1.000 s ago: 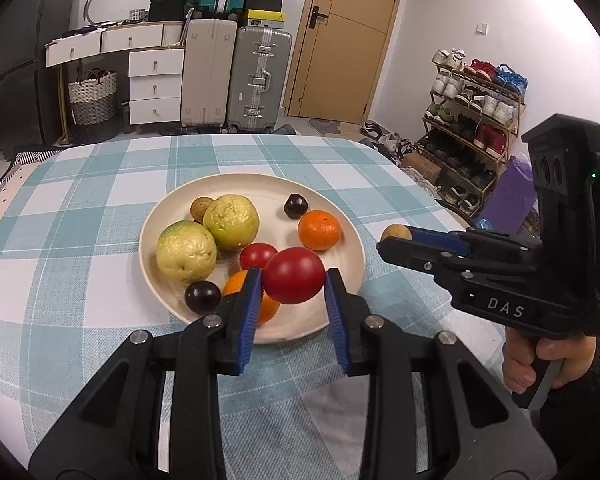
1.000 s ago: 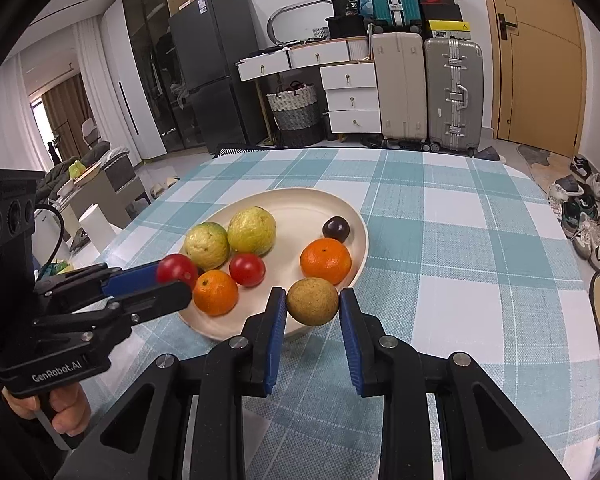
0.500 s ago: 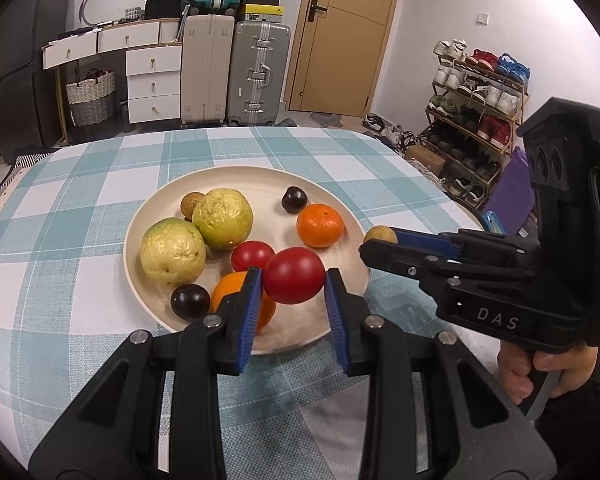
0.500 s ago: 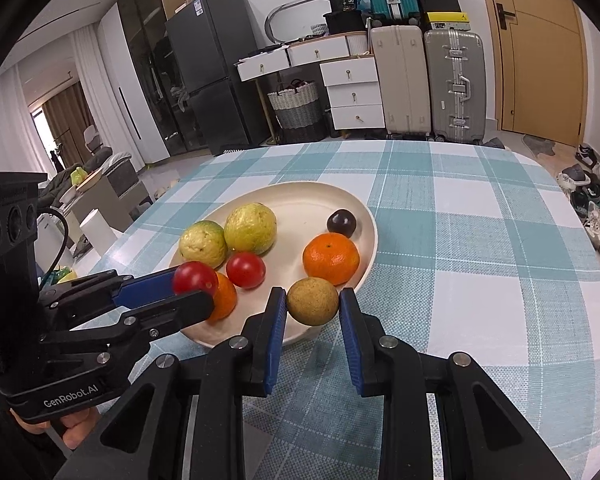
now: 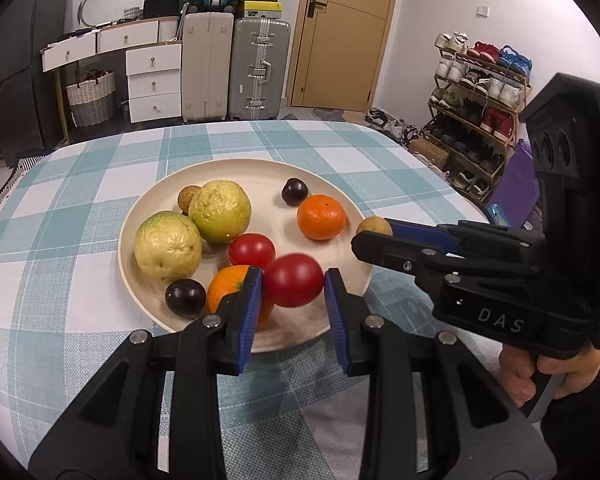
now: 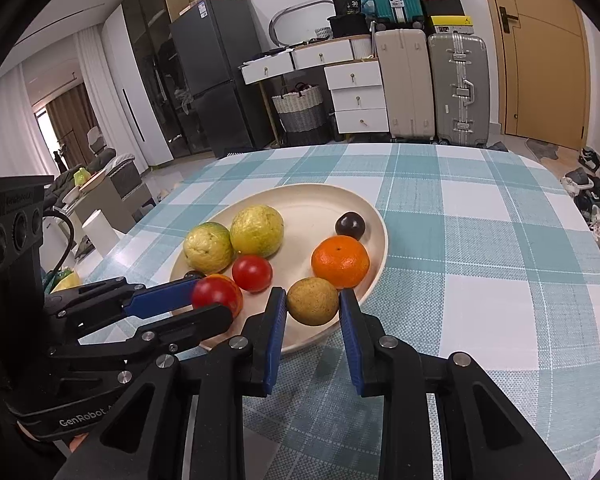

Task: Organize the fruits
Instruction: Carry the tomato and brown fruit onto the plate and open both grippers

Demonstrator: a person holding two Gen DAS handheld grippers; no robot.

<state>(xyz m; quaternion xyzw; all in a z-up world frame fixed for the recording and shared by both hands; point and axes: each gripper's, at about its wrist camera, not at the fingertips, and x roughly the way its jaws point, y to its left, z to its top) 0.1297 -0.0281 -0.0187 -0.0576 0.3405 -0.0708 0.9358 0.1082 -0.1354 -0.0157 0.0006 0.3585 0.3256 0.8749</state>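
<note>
Two claws, each pinching one fruit over the round cream plate

The left claw grips a red tomato at the plate's near edge; the right claw grips a brownish-yellow round fruit above the near rim, on the checked worktop.

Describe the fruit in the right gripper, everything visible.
The brown fruit is small, round, tan-brown with a dull, finely speckled skin and a greenish tinge on top. It sits clamped between the blue pads of the right gripper, which is shut on it, over the near rim of the cream plate. An orange lies just behind it; whether they touch is unclear.
</note>
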